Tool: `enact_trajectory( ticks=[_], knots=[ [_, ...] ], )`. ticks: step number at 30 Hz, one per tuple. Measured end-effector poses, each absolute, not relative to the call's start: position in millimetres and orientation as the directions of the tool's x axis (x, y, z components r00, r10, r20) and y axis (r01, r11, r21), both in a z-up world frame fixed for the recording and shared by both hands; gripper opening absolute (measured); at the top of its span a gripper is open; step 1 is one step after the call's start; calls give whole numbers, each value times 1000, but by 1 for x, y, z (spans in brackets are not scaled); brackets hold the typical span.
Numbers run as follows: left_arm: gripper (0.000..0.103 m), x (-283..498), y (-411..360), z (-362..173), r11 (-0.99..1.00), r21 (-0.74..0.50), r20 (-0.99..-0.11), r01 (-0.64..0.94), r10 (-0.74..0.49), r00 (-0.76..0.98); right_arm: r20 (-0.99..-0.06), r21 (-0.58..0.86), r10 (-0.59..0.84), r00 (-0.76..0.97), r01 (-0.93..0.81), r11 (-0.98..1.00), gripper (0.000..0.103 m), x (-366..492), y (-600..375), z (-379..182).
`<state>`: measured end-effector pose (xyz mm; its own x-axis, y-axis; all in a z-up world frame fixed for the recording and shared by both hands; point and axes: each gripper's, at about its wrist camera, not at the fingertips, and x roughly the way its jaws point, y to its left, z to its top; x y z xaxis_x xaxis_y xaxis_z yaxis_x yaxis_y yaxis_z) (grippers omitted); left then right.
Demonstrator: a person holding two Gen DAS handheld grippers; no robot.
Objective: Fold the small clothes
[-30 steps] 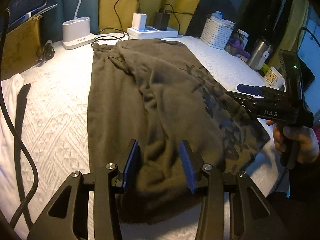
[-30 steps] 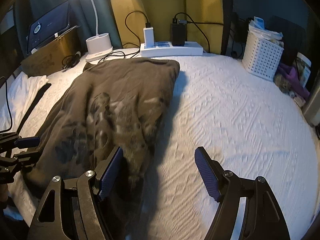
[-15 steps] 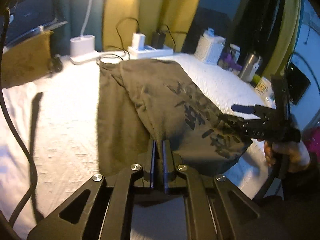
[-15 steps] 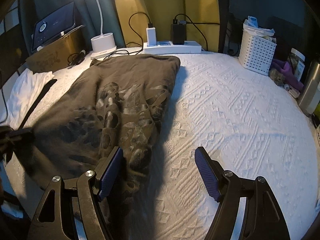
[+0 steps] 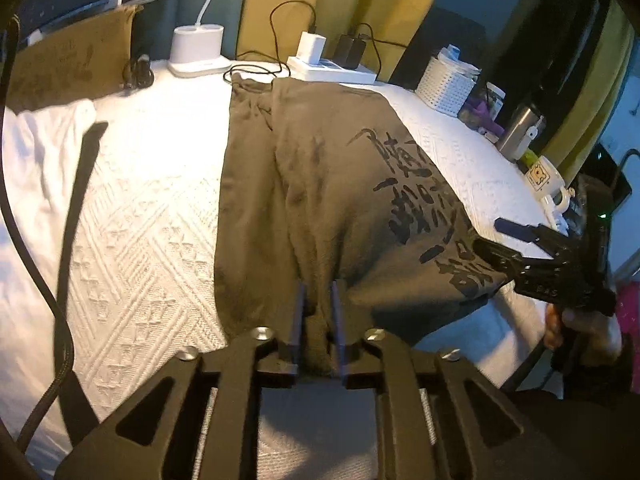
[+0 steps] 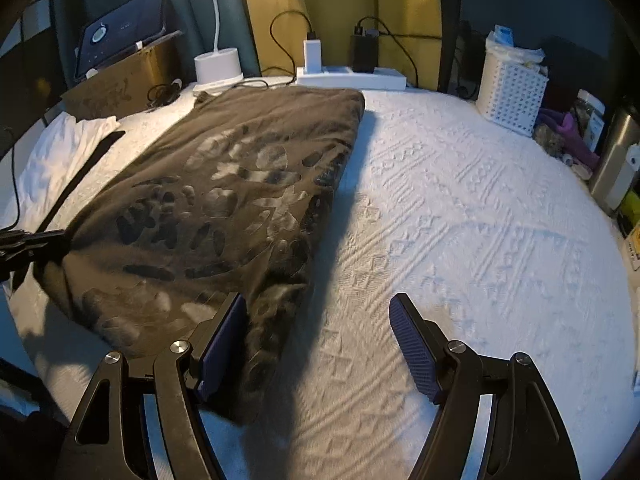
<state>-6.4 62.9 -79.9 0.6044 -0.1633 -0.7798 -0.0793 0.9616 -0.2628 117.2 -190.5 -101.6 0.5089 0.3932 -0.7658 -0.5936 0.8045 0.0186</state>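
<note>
On the bed: I see an olive-brown shirt lying lengthwise on the white textured bedspread, one side folded over so the black print faces up.
Left hand-held gripper: mine here is pinched tight on a bunched fold of the shirt at its near hem; cloth fills the narrow gap between the two pads.
Right hand-held gripper: its pads stand wide apart. The left pad lies against the shirt's near right corner; the right pad is over bare bedspread.
Right hand-held gripper from the left camera: I see it at the shirt's right near corner, where the cloth lifts off the bed and casts a shadow. Whether it actually has cloth between the pads I cannot tell from either view.
Left hand-held gripper from the right camera: it shows at the far left edge, touching the shirt's near left corner.
Shirt edges: the far end reaches almost to a white power strip with chargers plugged in.
Left of shirt: a white garment with a dark strap across it.
Head of bed: a white lamp base, a cardboard box.
Right side: a white perforated basket and a steel tumbler stand beside the bed.
</note>
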Motion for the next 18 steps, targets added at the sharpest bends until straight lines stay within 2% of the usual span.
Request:
enact_trajectory(
  ticks=[2, 8, 18],
  knots=[
    [36, -9, 60, -80, 962, -265, -777, -65, -173, 605, -769, 11, 385, 510, -593, 805, 76, 113, -192, -103],
    [36, -9, 61, -102, 969, -220, -828, -108, -128, 546, -776, 17, 383, 501, -590, 807, 75, 98, -194, -118],
    [36, -19, 53, -84, 985, -149, -815, -92, -69, 576, -776, 14, 378, 505, -585, 811, 75, 78, -201, -117]
  ],
)
